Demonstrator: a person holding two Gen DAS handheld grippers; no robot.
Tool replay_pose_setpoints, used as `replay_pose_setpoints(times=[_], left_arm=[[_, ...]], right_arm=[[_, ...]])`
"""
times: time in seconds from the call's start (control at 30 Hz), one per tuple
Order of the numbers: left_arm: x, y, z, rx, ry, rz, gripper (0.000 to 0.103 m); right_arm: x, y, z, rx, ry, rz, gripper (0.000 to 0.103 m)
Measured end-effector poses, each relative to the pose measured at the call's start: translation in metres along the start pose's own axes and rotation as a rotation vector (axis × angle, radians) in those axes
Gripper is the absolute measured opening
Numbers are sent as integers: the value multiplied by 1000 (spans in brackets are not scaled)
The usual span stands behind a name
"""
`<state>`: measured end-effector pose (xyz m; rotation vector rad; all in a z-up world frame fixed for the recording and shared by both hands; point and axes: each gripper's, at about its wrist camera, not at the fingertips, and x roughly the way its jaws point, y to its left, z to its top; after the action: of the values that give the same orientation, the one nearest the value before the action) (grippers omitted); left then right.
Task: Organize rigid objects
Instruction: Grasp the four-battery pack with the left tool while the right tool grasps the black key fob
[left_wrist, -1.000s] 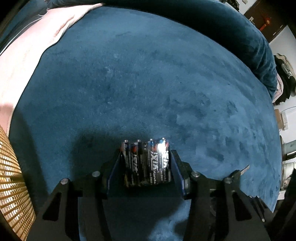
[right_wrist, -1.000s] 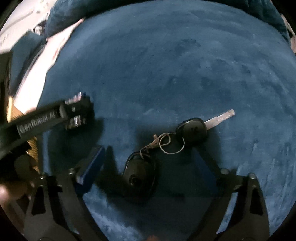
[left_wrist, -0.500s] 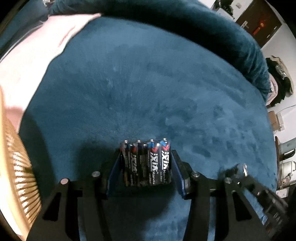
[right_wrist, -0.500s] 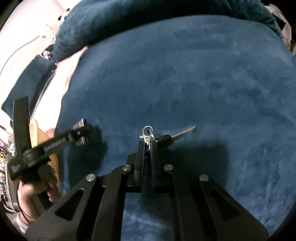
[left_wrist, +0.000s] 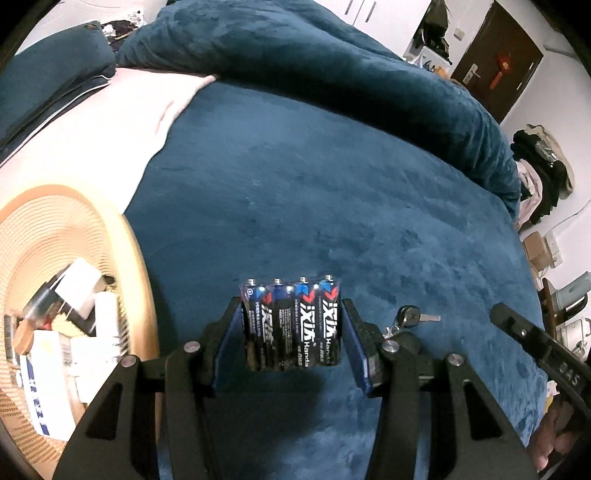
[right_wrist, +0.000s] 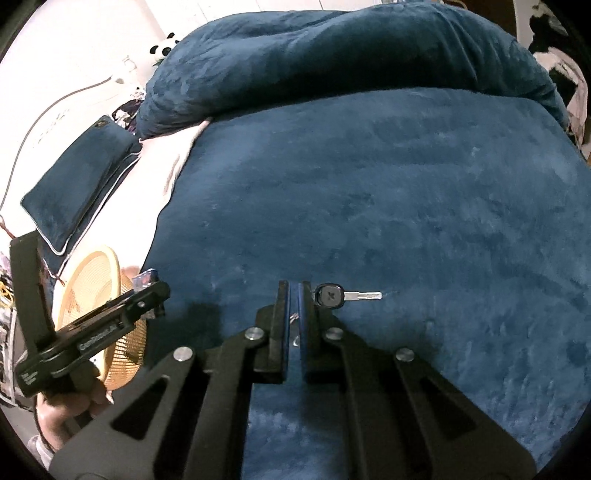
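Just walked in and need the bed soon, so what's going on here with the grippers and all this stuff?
Someone is tidying small items off the blue blanket with two hand-held grippers. The left gripper is clamped on a pack of batteries, lifted near a woven basket that already holds several boxes. The right gripper is shut on a key ring, with the key sticking out beside its fingers.

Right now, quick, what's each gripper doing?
Left gripper: closed on the battery pack.
Right gripper: closed on the key ring, black-headed key sticking out.
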<state>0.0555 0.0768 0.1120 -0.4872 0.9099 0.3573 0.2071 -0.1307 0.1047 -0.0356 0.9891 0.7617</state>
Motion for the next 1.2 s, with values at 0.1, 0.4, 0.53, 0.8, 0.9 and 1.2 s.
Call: replay_pose_setpoints(times=[0.1,0.4,0.53,0.8,0.9,1.2], left_arm=[[-4,5,-4,-12,5,-8,53],[0,0,-9,51,37,-18,53],[5,0,-8,57,48,-11,53],[8,1,-5,34,50,-10,53],[12,-3,-7,45,61,-6,53],[16,-4,-6,52,71,9,53]], right_arm=[[12,-1,0,-26,30,-82,6],[87,-8,-9,-130,117,-62,85],[115,-14,6,-120,152,-41,85],[117,-15,-12,-128,371,200,85],[113,-5,-27,-244,388,171,84],[113,13,-47,-397,295,-4,59]])
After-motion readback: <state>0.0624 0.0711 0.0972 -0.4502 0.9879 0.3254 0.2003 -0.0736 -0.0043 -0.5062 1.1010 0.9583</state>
